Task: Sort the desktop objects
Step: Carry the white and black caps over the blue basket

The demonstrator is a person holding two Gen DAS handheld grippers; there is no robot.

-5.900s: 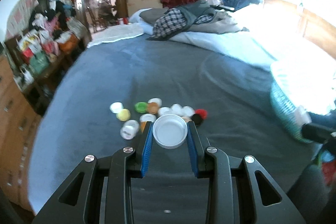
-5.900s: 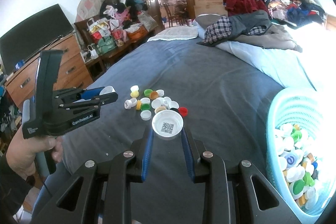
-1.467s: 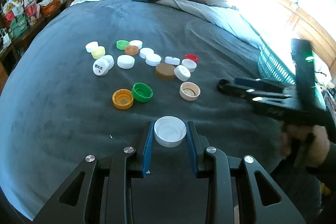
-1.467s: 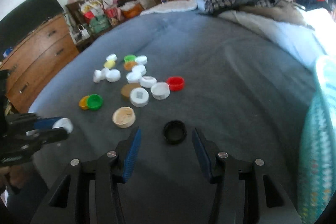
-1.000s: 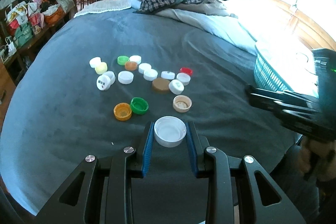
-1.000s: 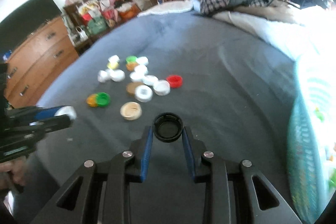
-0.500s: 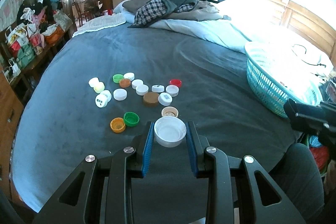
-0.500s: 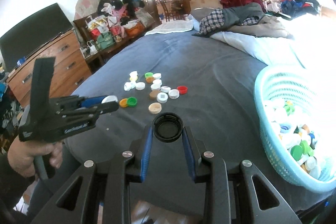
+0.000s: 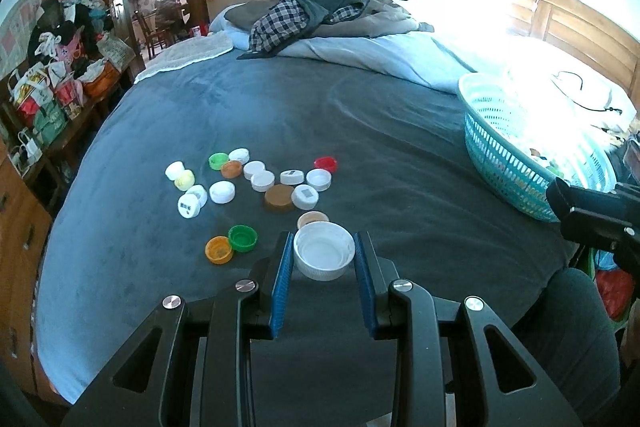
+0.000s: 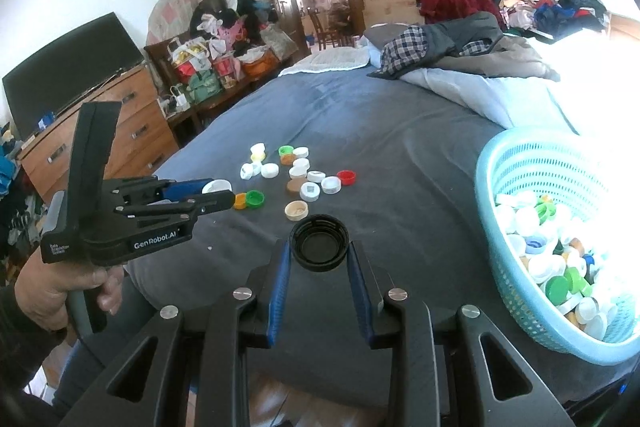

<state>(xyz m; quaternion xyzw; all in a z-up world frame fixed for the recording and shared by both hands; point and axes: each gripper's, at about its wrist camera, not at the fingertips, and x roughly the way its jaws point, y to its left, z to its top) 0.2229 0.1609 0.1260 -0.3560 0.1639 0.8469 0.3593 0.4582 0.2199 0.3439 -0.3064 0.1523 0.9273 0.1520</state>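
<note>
My left gripper [image 9: 324,255] is shut on a white cap [image 9: 324,255], hollow side up, lifted above the bed. In the right wrist view that same left gripper [image 10: 218,191] shows from the side, held by a hand [image 10: 52,291], the white cap [image 10: 216,185] at its tip. My right gripper [image 10: 319,247] is shut on a black cap [image 10: 319,245], also clear of the bed. Several loose caps lie on the grey blanket: a tan cap [image 10: 296,210], a brown cap [image 9: 279,197], a red cap [image 10: 346,177], a green cap [image 9: 242,237] and an orange cap [image 9: 219,249].
A turquoise basket [image 10: 520,163] with many caps stands on the bed at the right; its wall [image 9: 496,151] also appears in the left wrist view. Folded clothes [image 9: 312,15] lie at the far end. A wooden dresser [image 10: 120,131] stands left of the bed.
Both grippers have risen and drawn back from the pile, each keeping its cap. The basket has come fully into the right wrist view. The right gripper closed on the black cap earlier.
</note>
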